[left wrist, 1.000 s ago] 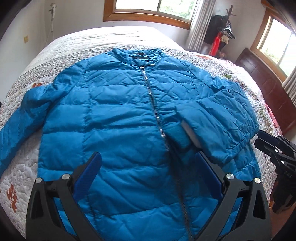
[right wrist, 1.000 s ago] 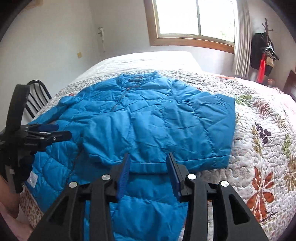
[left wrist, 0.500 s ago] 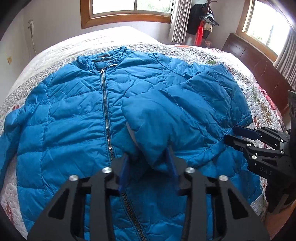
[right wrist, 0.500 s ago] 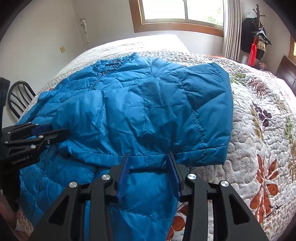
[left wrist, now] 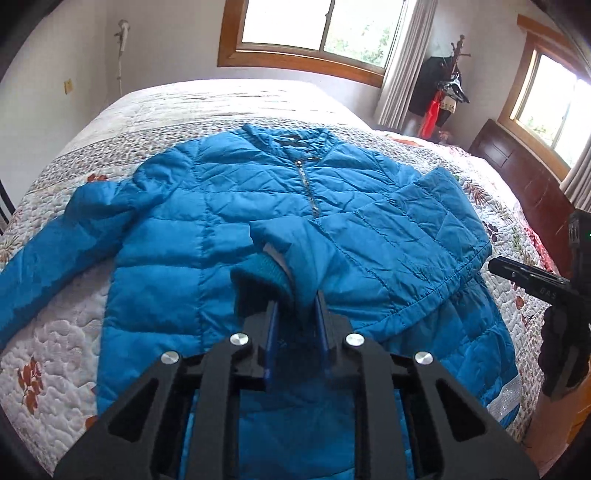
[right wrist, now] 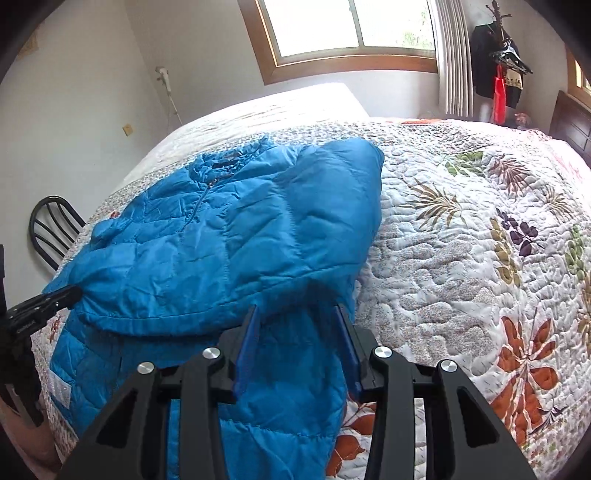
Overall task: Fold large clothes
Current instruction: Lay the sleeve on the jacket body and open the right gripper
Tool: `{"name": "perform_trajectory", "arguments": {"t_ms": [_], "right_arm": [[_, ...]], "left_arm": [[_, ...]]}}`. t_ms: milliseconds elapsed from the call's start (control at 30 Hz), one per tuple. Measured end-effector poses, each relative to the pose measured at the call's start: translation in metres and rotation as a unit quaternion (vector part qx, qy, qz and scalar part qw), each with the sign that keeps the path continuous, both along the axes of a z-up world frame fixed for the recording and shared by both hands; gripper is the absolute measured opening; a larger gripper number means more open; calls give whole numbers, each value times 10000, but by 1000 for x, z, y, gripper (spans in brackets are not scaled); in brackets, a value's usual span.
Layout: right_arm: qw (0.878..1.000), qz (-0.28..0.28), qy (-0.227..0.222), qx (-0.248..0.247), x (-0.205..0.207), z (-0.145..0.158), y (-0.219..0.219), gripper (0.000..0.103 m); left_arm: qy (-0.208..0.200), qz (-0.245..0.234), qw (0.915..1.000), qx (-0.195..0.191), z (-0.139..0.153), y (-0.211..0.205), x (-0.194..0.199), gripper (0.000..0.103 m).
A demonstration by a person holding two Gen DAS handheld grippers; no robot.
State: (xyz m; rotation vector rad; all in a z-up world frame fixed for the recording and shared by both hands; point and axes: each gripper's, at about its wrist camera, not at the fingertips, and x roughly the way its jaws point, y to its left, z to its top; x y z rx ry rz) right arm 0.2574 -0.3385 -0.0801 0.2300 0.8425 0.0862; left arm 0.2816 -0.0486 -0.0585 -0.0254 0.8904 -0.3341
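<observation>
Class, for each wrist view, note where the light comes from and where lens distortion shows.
Left wrist view: daylight blows out the windows; the bed edge bows, corners vignette black. Right wrist view: the window is overexposed; the quilt bulges like a dome, and the blue jacket stays sharp.

Wide open quilt (right wrist: 461,258) lay to the right of the jacket (right wrist: 229,240), room to pass; a chair (right wrist: 51,225) crowded the bed's left edge, a headboard (left wrist: 524,177) blocked the far right.

Only partial letters "DAS" show on the right gripper (left wrist: 532,282).
</observation>
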Motion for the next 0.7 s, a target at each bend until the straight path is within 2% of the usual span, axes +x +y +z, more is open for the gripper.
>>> {"name": "perform_trajectory", "arguments": {"t_ms": [100,267,433,500,533,600,633,700], "right_arm": [[9995,193,167,163,14,-9,7,42],[9979,166,625,50,35,-38,18,41],[9975,176,681,-67,35,-41,20,40],[9974,134,694,-145,31,-36,20,40],[9978,96,623,-204,26,-29,20,40],[9989,132,364,-249,16,-12,21,41],[9993,136,264,-238,14,-3,21,41],[9996,177,78,-187,14,14,24,41]], "left_arm": [[140,139,9998,96,-11,20,3,16],[372,202,9988,228,-36,33,13,18],[460,195,9983,312,-50,39,15,25],[439,186,9983,327,-45,42,11,30],[415,235,9983,349,-40,45,7,39],[238,425,9982,359,-25,54,0,48],[106,491,9983,287,-15,58,-4,52],[-88,489,9987,133,4,60,-8,52]]}}
